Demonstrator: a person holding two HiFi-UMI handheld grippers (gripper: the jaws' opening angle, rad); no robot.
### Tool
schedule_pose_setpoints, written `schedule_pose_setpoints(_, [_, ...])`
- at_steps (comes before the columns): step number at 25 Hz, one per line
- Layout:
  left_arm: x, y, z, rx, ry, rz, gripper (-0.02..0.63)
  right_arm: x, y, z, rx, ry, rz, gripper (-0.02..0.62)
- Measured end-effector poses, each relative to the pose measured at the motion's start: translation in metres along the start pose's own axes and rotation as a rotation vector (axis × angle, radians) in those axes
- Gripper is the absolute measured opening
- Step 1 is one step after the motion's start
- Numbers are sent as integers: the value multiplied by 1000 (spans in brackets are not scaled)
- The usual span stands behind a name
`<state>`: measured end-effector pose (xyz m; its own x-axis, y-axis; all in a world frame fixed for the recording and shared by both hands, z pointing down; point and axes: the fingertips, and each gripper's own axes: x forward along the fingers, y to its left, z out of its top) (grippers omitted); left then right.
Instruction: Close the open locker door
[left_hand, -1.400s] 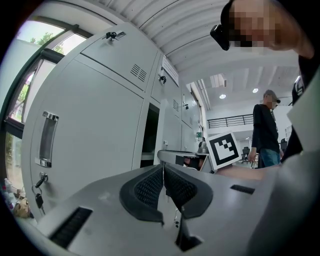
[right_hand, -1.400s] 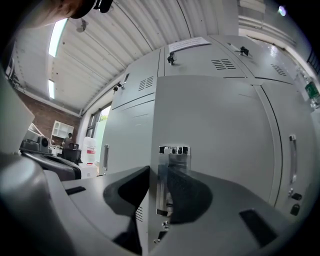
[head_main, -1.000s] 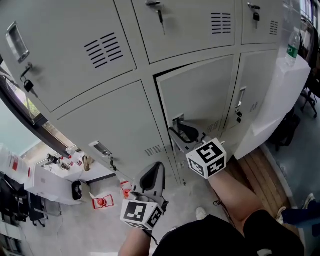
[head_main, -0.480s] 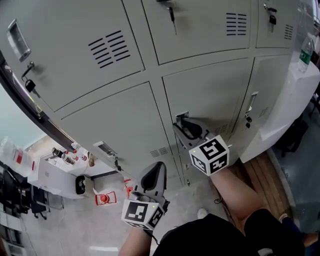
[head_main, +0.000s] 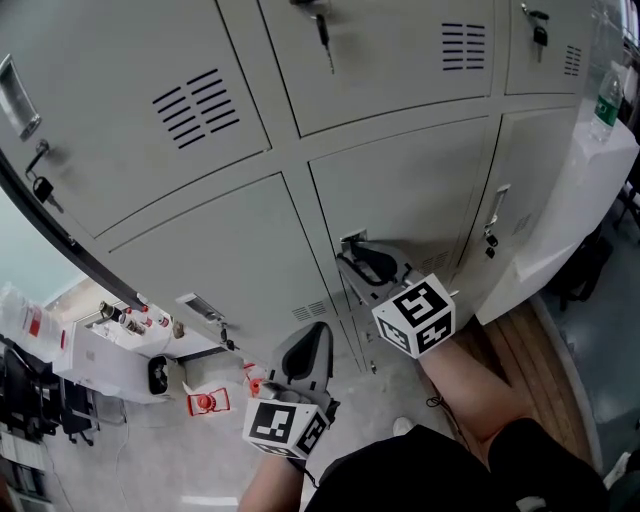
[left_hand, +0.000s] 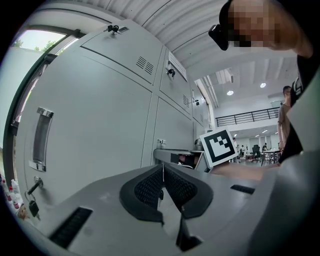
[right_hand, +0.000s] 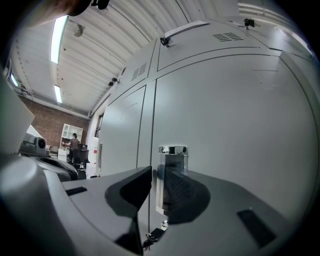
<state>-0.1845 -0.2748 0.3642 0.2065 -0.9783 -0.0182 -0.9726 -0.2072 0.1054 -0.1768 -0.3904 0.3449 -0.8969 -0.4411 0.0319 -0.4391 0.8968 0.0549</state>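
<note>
Overhead, the lower middle locker door (head_main: 410, 195) lies flush with its neighbours, no gap showing along its edge. The right tongs (head_main: 366, 262) point at its left side, tips at the handle (head_main: 352, 241). The left tongs (head_main: 306, 352) hang low, well apart from the lockers and above the floor.

Next, the left gripper view: its tongs (left_hand: 163, 172) are pressed together at the tips, with nothing between them. A locker front with a chrome pull (left_hand: 41, 139) stands to the left.

Lastly, the right gripper view: its tongs (right_hand: 157, 172) are slightly parted and grip nothing. The handle shows through the gap, just beyond the tips, with a key (right_hand: 154, 235) hanging below it.
</note>
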Motion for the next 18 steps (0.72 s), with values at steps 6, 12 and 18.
schedule_pose_setpoints(6, [6, -4, 1, 1, -2, -16, 20, -9, -7, -2, 0, -1, -14, 141])
schedule_pose_setpoints(12, [9, -12, 0, -3, -2, -33, 20, -17, -12, -6, 2, -2, -24, 141])
schedule_pose_setpoints(18, [7, -14, -1, -6, -1, -43, 20, -22, -14, -9, 8, 4, -33, 152])
